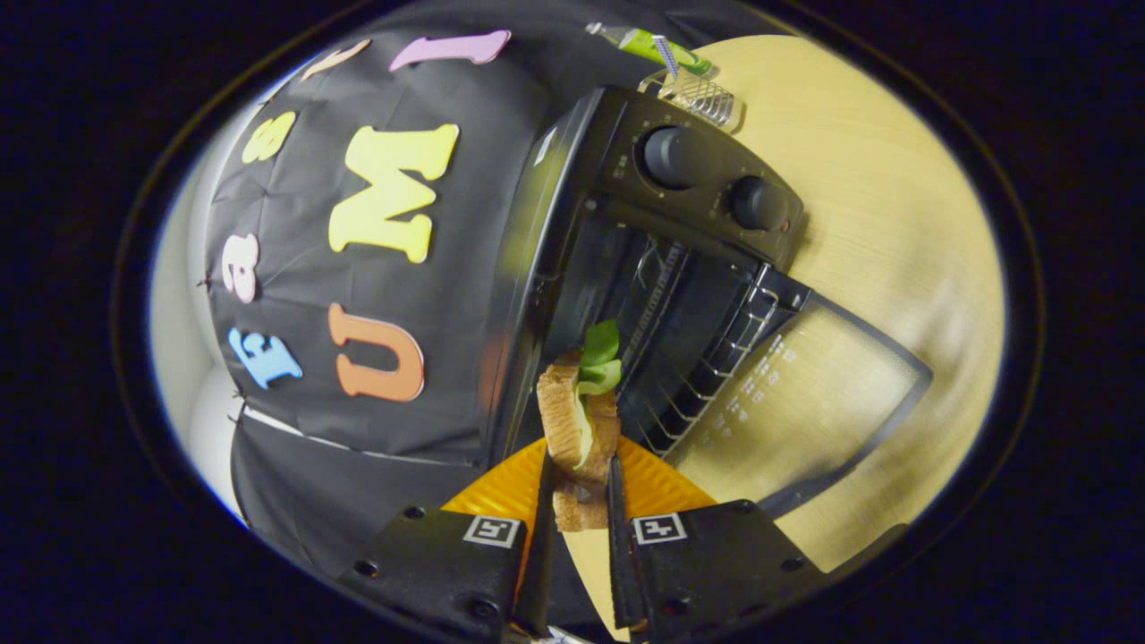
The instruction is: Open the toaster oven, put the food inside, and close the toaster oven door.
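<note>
The toaster oven (662,268) stands with its door (796,402) already down. The tool (579,487) grips the sandwich (580,420) between both fingers, just ahead of the opening — loading and closing remain.

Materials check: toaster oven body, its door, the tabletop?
Toaster oven body: likely black painted sheet metal, semi-gloss; its side shows a soft sheen.
Door, hanging open: looks like glass in a dark frame, since the tabletop shows through behind white print.
Tabletop: pale wood or wood-look laminate, with faint grain lines.
The hand-held gripper is shut on the sandwich.
</note>
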Demonstrator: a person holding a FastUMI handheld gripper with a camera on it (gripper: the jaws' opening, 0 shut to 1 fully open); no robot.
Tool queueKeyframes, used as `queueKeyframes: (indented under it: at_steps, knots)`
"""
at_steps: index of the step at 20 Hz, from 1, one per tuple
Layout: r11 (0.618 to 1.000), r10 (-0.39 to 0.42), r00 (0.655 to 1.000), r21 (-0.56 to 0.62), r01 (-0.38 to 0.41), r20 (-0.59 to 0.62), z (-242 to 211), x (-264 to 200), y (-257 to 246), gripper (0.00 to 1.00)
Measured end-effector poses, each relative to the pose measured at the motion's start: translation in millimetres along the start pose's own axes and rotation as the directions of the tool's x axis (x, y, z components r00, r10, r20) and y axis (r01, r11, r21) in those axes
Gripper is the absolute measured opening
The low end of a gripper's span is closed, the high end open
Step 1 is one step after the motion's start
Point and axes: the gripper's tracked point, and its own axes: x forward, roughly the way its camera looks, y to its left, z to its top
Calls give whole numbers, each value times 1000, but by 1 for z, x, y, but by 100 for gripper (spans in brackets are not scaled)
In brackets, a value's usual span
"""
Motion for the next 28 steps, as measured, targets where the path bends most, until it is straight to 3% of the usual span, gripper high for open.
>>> queueKeyframes:
  at_steps: [8,12,14,15,19,23,28]
  knots:
    - [999,-2,994,39,-2,113,16,45,-17,36]
    - [999,-21,994,-25,24,104,14,50,-15,46]
    - [998,-31,996,-59,36,79,9,51,-13,61]
    - [995,-47,996,-82,53,70,7,50,-13,74]
    - [979,-112,994,-172,110,-3,-6,55,-16,85]
    - [940,-237,967,-274,204,-93,-26,46,-27,92]
    - [893,-336,935,-354,278,-112,-33,32,-36,95]
